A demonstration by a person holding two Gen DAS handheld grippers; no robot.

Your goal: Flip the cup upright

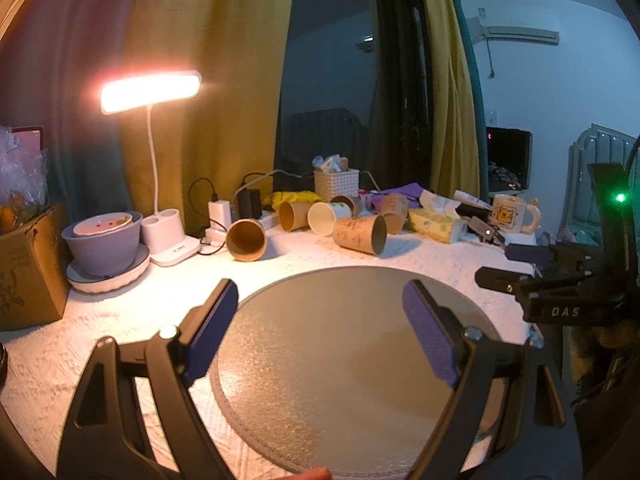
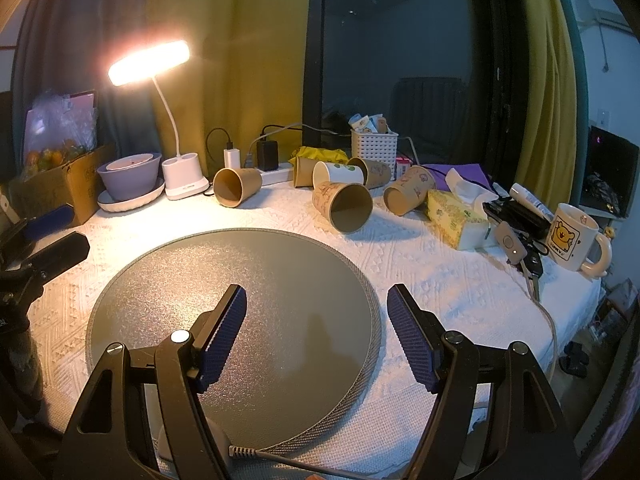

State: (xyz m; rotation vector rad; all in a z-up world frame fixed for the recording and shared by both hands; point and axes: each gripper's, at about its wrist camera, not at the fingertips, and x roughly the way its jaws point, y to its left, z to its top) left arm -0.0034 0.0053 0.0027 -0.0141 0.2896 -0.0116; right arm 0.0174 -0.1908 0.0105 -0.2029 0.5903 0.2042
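Right wrist view: right tongs (image 2: 316,312) hanging released over the round grey mat (image 2: 224,280), gripping nothing. Left tongs (image 1: 320,312) likewise spread wide above the mat (image 1: 340,360), empty. Paper cups lying on their sides along the far counter (image 2: 440,280): one near the lamp (image 2: 236,190), another patterned cup (image 2: 346,208) mouth-forward just beyond the mat's far right edge. Mug (image 2: 572,236) standing far right.

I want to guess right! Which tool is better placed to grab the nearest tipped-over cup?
Probably the right tool: it is open, and the printed cup lies almost straight ahead, mouth toward it. For the left tool, that cup sits off right.
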